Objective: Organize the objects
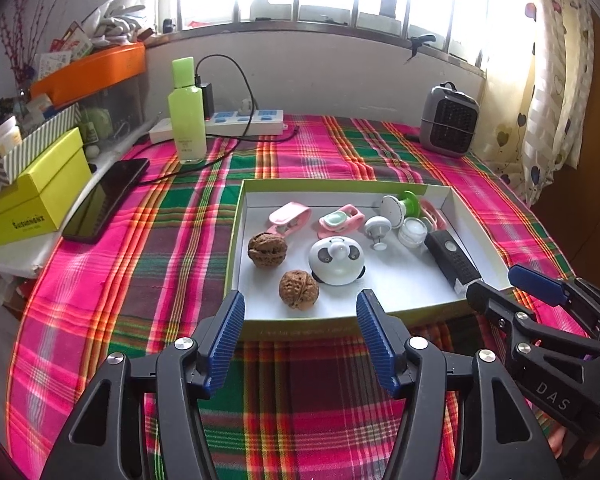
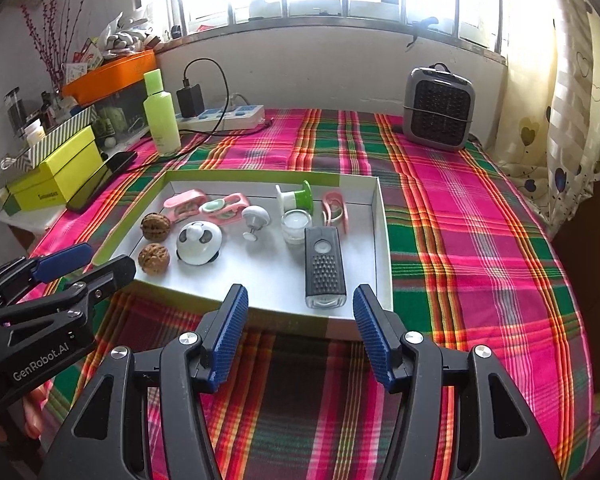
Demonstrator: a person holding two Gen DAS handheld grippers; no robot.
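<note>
A shallow white box lid with green sides point(image 1: 400, 308) point(image 2: 384, 248) lies on the plaid cloth. It holds two walnuts point(image 1: 299, 289) point(image 2: 153, 259), a white panda-faced gadget point(image 1: 336, 261) point(image 2: 199, 243), pink clips point(image 1: 289, 218) point(image 2: 182, 202), a white knob point(image 1: 377, 227) point(image 2: 255, 217), a small jar point(image 1: 413, 232) point(image 2: 296, 225), a green-and-white spool point(image 1: 400, 205) point(image 2: 296, 199) and a black flashlight point(image 1: 452, 260) point(image 2: 325, 266). My left gripper point(image 1: 300, 310) point(image 2: 86, 262) is open and empty at the lid's near edge. My right gripper point(image 2: 300, 306) point(image 1: 500, 286) is open and empty just short of the flashlight.
A green bottle point(image 1: 187, 112) point(image 2: 161, 114), a power strip point(image 1: 240, 122) with a charger, a phone point(image 1: 106, 200), a yellow-green box point(image 1: 36, 196) and an orange bin point(image 1: 92, 72) stand at the left and back. A grey heater point(image 1: 448, 120) point(image 2: 438, 108) stands at the back right.
</note>
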